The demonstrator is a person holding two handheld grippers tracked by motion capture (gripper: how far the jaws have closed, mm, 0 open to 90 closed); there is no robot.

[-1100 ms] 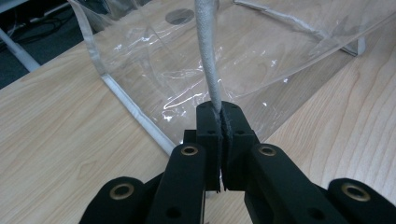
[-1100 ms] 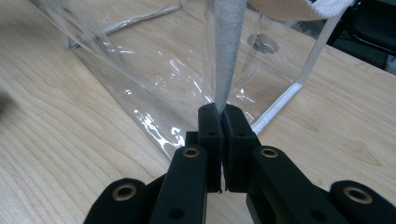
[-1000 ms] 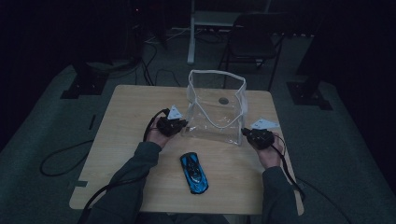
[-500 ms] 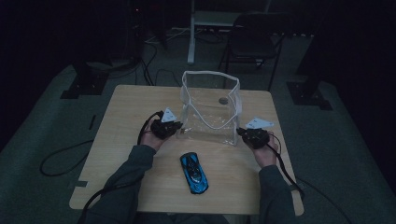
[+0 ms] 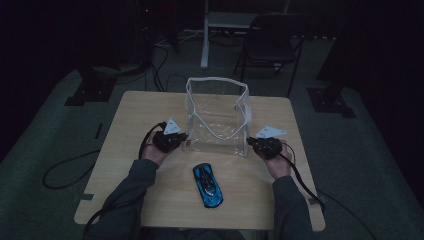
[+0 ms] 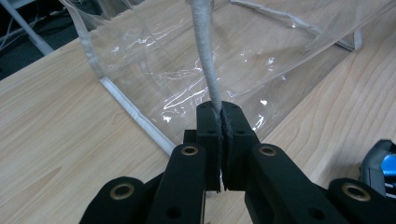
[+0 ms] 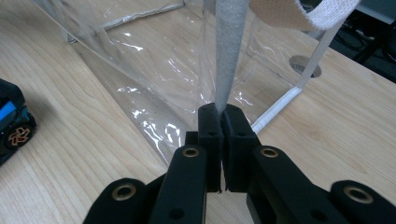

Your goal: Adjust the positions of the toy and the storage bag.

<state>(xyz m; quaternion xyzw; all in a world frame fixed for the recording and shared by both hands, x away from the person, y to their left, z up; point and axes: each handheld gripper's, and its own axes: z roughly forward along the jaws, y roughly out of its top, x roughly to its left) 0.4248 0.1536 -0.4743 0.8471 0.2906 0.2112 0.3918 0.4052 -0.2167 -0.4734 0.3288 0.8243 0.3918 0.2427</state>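
A clear plastic bag (image 5: 217,122) with white trim and a white handle stands open on the wooden table (image 5: 130,112). My left gripper (image 5: 182,137) is shut on the bag's white edge strip (image 6: 205,51) at its left near corner. At the right near corner, my right gripper (image 5: 250,141) is shut on the other white strip (image 7: 229,46). In the gripper views the left jaws (image 6: 219,109) and right jaws (image 7: 220,112) each pinch a strip tight. A blue toy car (image 5: 208,185) lies on the table in front of the bag, between my forearms; its wheel (image 7: 11,123) peeks in at the left of the right gripper view.
A round cable hole (image 7: 305,65) is in the tabletop behind the bag. A dark chair (image 5: 272,37) and a white post (image 5: 205,30) stand beyond the table's far edge. Cables (image 5: 65,167) trail on the floor at the left.
The bag has shifted left across the table, carried by both grippers. My left hand moved the most. The car has not moved.
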